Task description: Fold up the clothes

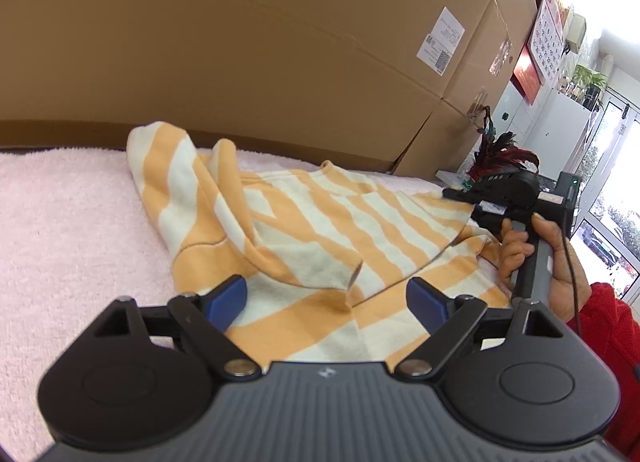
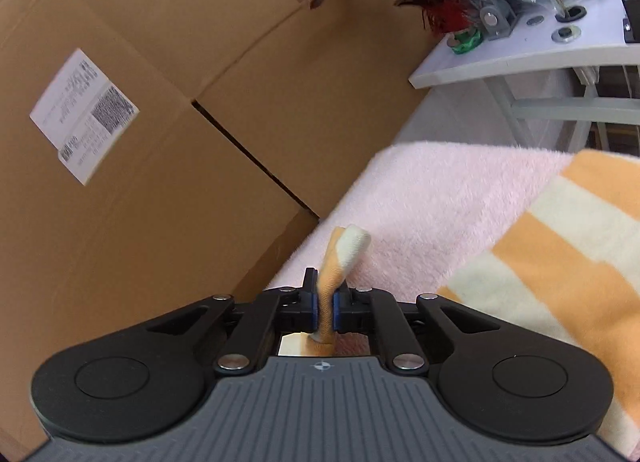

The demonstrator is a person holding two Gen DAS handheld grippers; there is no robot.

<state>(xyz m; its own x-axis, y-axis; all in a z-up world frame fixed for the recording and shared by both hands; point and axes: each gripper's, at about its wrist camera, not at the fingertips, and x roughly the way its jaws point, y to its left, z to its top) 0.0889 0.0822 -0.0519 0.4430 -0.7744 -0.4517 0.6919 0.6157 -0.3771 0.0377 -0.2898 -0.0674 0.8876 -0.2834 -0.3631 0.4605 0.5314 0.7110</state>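
Observation:
An orange-and-cream striped garment lies rumpled on a pink towel, one part bunched up at the back left. My left gripper hovers open just above the garment's near edge, its blue pads wide apart with cloth below them. In the left wrist view a hand holds the right gripper at the garment's right side. In the right wrist view my right gripper is shut on a thin fold of the striped garment, which sticks up between the pads. More of the garment spreads to the right.
Large cardboard boxes stand close behind the towel as a wall. A white table with red feathers, plastic bags and hardware sits at the right end. A red sleeve shows at the right edge. Windows lie beyond.

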